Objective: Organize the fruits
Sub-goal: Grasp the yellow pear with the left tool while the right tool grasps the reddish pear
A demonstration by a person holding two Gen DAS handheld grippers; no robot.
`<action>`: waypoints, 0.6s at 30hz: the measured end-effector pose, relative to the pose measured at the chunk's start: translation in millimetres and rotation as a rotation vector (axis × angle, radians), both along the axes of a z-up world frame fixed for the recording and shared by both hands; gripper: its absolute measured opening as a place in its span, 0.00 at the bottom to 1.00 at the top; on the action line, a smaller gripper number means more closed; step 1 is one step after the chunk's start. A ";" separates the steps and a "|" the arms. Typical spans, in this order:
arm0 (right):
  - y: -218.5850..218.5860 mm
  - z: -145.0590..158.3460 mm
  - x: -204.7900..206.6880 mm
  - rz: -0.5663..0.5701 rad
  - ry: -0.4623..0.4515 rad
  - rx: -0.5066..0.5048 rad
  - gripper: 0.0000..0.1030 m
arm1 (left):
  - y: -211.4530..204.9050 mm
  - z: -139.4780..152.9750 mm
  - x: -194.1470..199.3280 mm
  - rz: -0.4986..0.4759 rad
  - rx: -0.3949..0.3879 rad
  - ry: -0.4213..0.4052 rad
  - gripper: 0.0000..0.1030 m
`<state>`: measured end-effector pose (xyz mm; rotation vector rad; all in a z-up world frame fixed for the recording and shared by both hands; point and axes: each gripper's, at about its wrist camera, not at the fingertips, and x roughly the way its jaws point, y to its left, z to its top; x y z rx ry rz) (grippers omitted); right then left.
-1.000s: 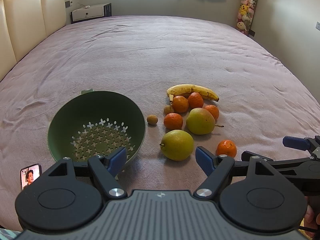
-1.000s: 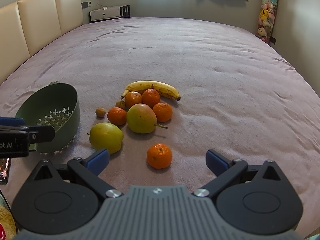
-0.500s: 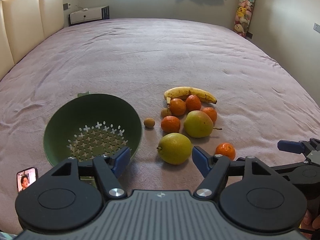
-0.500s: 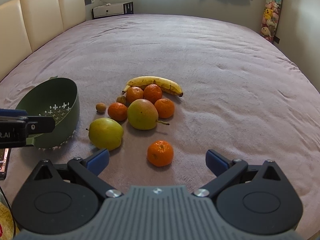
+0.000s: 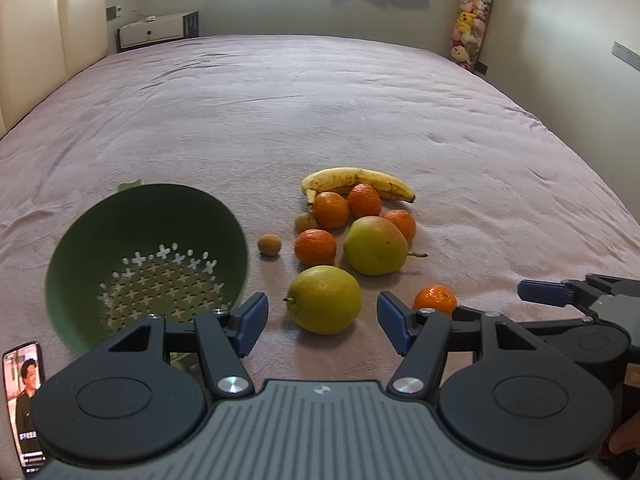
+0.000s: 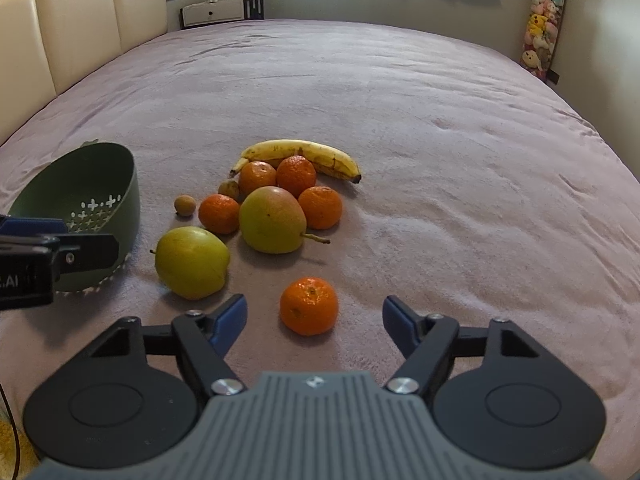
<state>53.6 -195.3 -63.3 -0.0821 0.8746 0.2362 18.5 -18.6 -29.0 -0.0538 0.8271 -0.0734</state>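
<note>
Fruit lies in a cluster on the pink bedspread: a banana (image 5: 358,182), several oranges, two small brown fruits and two yellow-green pears. The near pear (image 5: 324,299) sits just beyond my left gripper (image 5: 322,322), in line with the gap; the jaws are closing and the pads do not touch it. A lone orange (image 6: 309,306) lies just ahead of my right gripper (image 6: 314,320), whose jaws are also closing without contact. The green colander (image 5: 146,258) stands empty at the left, tilted toward me.
A phone (image 5: 24,404) with a lit screen lies at the near left corner. A padded headboard (image 6: 80,28) runs along the left. A white cabinet (image 5: 158,34) and hanging soft toys (image 5: 472,20) stand beyond the bed's far end.
Both grippers have sunk toward the fruit and their jaws have narrowed. The pear and the lone orange now sit closer to the fingertips.
</note>
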 end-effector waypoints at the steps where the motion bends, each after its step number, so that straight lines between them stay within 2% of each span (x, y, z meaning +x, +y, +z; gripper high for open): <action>1: -0.7 -2.3 1.9 -0.004 0.004 0.003 0.70 | -1.6 -2.1 1.2 -0.004 0.001 0.003 0.71; 8: 1.2 -14.8 14.4 0.017 0.023 0.008 0.70 | -5.0 -16.1 16.6 -0.016 -0.027 0.022 0.71; 14: 2.1 -21.6 31.8 0.019 0.053 0.001 0.64 | -13.0 -27.9 34.0 -0.022 -0.025 0.078 0.71; 18: -0.3 -19.0 46.2 0.035 0.015 -0.046 0.64 | -9.8 -32.9 45.8 0.017 -0.083 0.136 0.71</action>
